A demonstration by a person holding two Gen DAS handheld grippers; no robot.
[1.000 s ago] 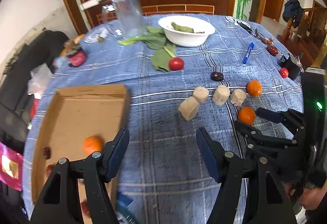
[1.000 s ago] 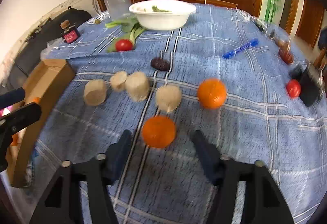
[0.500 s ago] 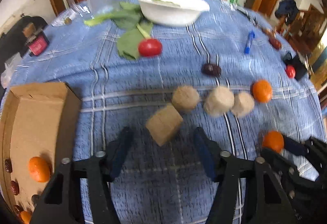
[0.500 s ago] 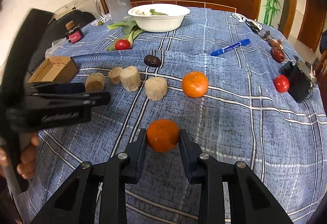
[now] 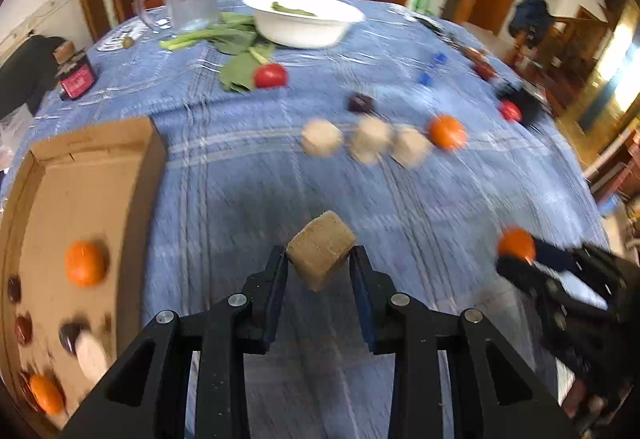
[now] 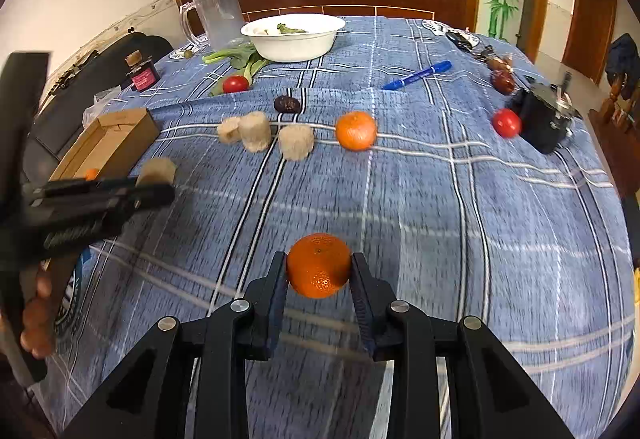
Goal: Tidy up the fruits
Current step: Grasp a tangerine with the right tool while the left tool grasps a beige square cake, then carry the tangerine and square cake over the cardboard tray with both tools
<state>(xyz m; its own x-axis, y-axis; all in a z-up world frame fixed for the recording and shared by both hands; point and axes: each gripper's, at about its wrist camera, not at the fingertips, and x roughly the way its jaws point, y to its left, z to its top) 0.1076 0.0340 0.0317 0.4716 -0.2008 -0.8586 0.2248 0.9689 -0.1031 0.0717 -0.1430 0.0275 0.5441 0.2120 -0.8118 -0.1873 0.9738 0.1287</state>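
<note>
Since a second ago: both your tongs have picked up. Your left gripper (image 5: 319, 265) swung off the box, came down on the tan chunk and its jaws have just been closing on it; your right one went from straddling the orange to carrying it.

Left tongs: clenched on the tan, rough, cork-coloured cut chunk (image 5: 321, 260), pads pressing its two sides, chunk tilted corner-down.

Right tongs: your right gripper (image 6: 319, 267) is grasping the round orange mandarin (image 6: 319, 265), which looks lifted clear of the blue plaid tablecloth (image 6: 440, 199).

Where the rest is: three more tan chunks (image 6: 256, 131) sit in a loose row mid-table with a second mandarin (image 6: 355, 130) just beside them, and a dark wrinkled fruit (image 6: 287, 104) behind.

Drop spot: I'd guess the open brown cardboard box (image 5: 92, 159) on the left. It already holds one mandarin (image 5: 85, 263), some dark red fruits and another mandarin near the bottom edge.

Doing it well: carry the tan chunk level, since that corner-on grip looks a bit twisty. Clear the box wall before you lower. Aim for bare cardboard, not on top of the fruit. Let the left go first so your two tongs don't bump over the box.

Further out: white bowl (image 6: 294, 37), clear plastic jug (image 6: 218, 19), leafy greens, red tomato (image 6: 235, 83), blue marker (image 6: 418, 75). Leave those alone.
</note>
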